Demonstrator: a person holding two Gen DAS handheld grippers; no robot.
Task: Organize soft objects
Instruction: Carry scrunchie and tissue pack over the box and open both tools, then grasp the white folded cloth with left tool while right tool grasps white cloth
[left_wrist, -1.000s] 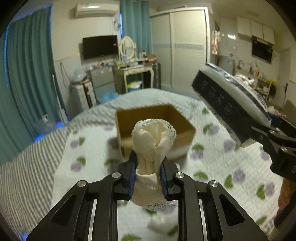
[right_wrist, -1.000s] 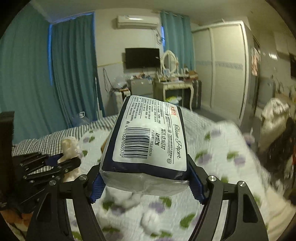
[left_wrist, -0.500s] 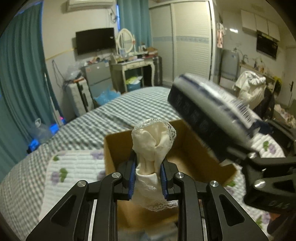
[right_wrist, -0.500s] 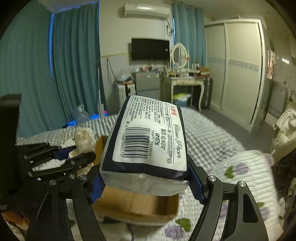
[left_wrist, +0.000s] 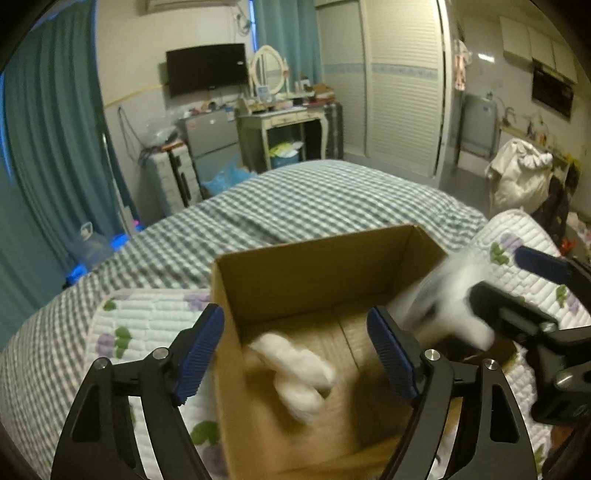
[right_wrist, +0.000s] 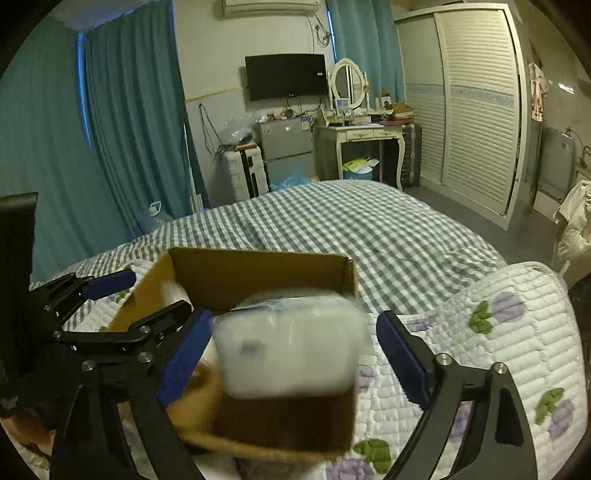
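An open cardboard box (left_wrist: 314, 266) stands on the bed, also seen in the right wrist view (right_wrist: 258, 269). My left gripper (left_wrist: 295, 350) is open above the box; a blurred cream cloth (left_wrist: 299, 373) is in the box below it. My right gripper (right_wrist: 291, 354) is open over the box's right side; a blurred white tissue pack (right_wrist: 291, 350) is between its fingers, apart from them, over the box. The pack also shows blurred in the left wrist view (left_wrist: 443, 302), by the right gripper (left_wrist: 532, 295).
The box rests on a white quilt with purple flowers (right_wrist: 498, 332) over a grey checked bedspread (right_wrist: 369, 229). Beyond the bed are teal curtains (right_wrist: 129, 129), a dresser (right_wrist: 362, 140) and a white wardrobe (right_wrist: 472, 99).
Both grippers moved over the box and opened. The cream cloth left the left gripper and dropped into the box. The tissue pack left the right gripper's hold and is falling.
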